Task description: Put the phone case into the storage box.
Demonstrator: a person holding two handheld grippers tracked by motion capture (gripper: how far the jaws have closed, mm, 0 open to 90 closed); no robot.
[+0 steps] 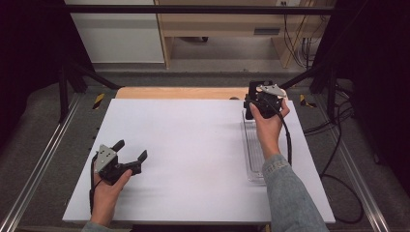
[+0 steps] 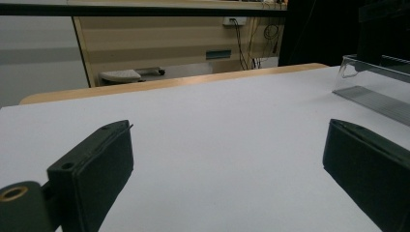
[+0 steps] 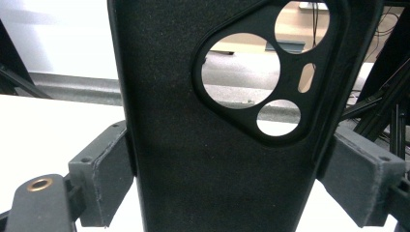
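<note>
A black phone case (image 3: 193,145) with round camera cut-outs stands upright between the jaws of my right gripper (image 3: 232,179), and both pads press on its side edges. In the high view the right gripper (image 1: 263,99) hangs over the far end of a clear plastic tray (image 1: 252,150) at the right of the white table top (image 1: 193,154). My left gripper (image 1: 129,151) rests near the front left of the table, its jaws spread wide with nothing between them. The left gripper view looks past the left gripper (image 2: 227,159) across bare white surface to the tray (image 2: 377,92) at the right.
A wooden strip (image 1: 179,93) runs along the table's far edge. Black frame bars (image 1: 77,72) stand at both far corners. Cables (image 1: 338,145) trail over the floor at the right. A white cabinet (image 1: 116,34) and wooden furniture stand beyond the table.
</note>
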